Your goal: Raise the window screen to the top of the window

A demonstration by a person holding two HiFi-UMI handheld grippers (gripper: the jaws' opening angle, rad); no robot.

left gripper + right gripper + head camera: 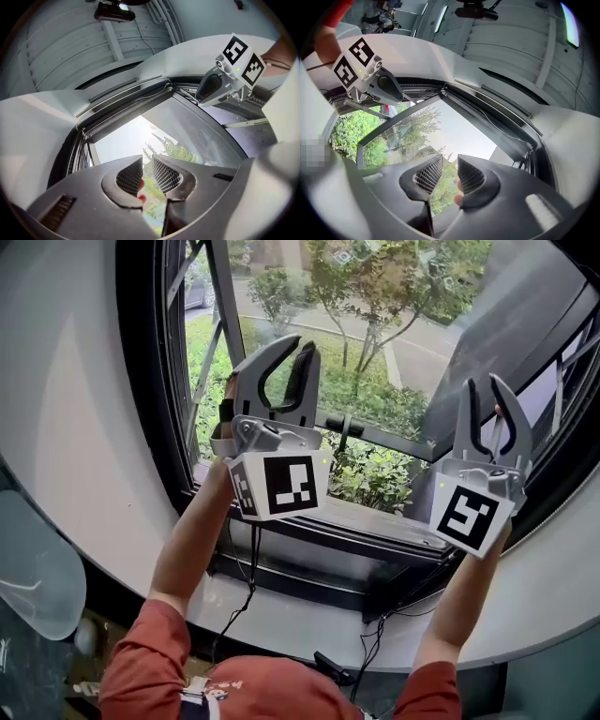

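Observation:
The dark-framed window [150,381] fills the head view, with greenery showing through it. I make out no mesh across the opening. A dark rail [124,111] runs along the top of the frame, also seen in the right gripper view as the rail [487,110]. My left gripper [302,345] is held up before the left half of the window, open, with nothing between its mesh-patterned pads [129,174]. My right gripper [483,381] stands at the right, also open and empty. Both point upward at the window top, apart from the frame.
The glass sash [525,324] is swung outward at the right. A grey sill [366,519] lies below the grippers, and cables [246,592] hang under it. White curved wall [66,418] surrounds the frame. A dark device [115,11] is mounted on the ceiling.

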